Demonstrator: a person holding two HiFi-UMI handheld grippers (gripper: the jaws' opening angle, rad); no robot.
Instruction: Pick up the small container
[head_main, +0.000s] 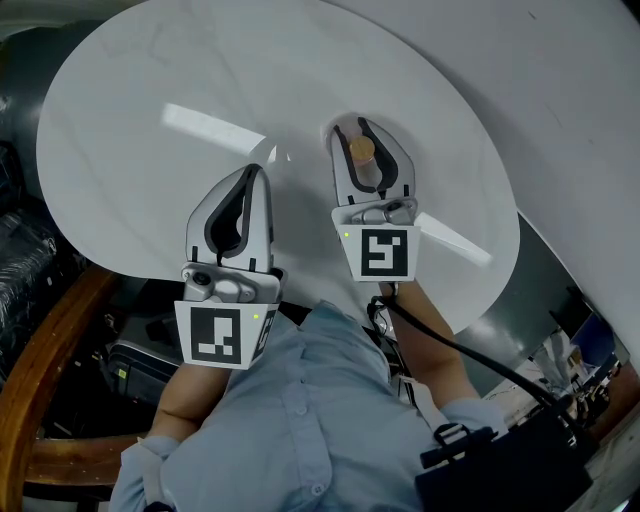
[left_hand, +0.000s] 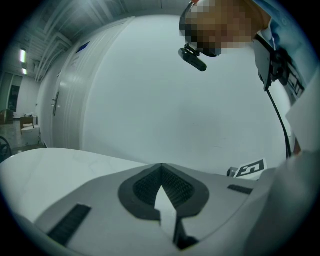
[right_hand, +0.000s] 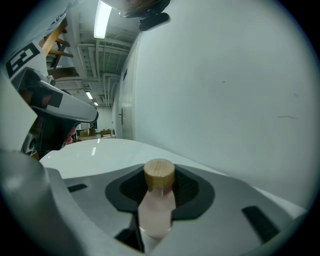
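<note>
Holding the small container (right_hand: 159, 200) in your right gripper (head_main: 362, 130), jaws closed on its pale body, wooden cap up, above the white counter (head_main: 140, 150); your left gripper (head_main: 257, 172) is closed, empty

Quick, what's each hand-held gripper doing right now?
Left hand-held gripper: closed, empty.
Right hand-held gripper: closed on the small pink bottle with a round wooden cap.

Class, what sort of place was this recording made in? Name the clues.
Probably a workshop or lab hall, not a home: bare ceiling pipes, a strip light, and cardboard boxes beyond the round white table.
</note>
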